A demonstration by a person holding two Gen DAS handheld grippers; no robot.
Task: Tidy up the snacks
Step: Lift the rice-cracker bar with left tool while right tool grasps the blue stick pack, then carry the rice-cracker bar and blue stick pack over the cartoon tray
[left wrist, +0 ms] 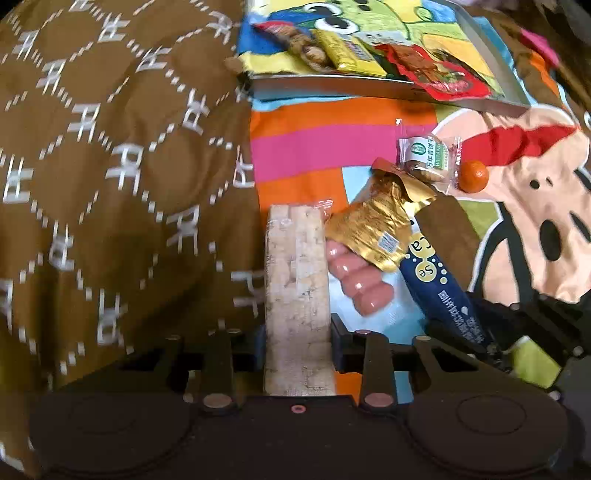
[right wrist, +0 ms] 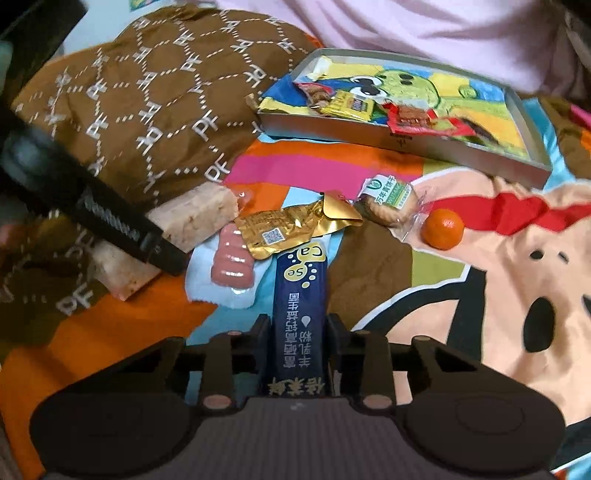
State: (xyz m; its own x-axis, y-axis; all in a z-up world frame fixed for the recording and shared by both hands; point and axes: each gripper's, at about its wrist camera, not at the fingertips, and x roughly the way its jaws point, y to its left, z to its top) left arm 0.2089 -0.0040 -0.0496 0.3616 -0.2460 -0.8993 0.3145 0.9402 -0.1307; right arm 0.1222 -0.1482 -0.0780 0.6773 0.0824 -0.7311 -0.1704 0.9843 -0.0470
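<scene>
My left gripper (left wrist: 297, 332) is shut on a pale rice-crisp bar (left wrist: 295, 280) in clear wrap; the bar also shows in the right wrist view (right wrist: 192, 218). My right gripper (right wrist: 298, 325) is shut on a dark blue stick sachet (right wrist: 299, 310), also seen in the left wrist view (left wrist: 443, 291). Between them lie a pink sausage pack (right wrist: 232, 258) and a gold foil packet (right wrist: 288, 227). A wrapped biscuit (right wrist: 388, 201) and a small orange (right wrist: 442, 229) lie further back. A grey tray (right wrist: 369, 134) holds several snack packets.
A brown patterned cloth (right wrist: 147, 110) is heaped at the left. The bright cartoon bedspread (right wrist: 517, 266) covers the surface. A pink-clothed person (right wrist: 406, 26) is behind the tray.
</scene>
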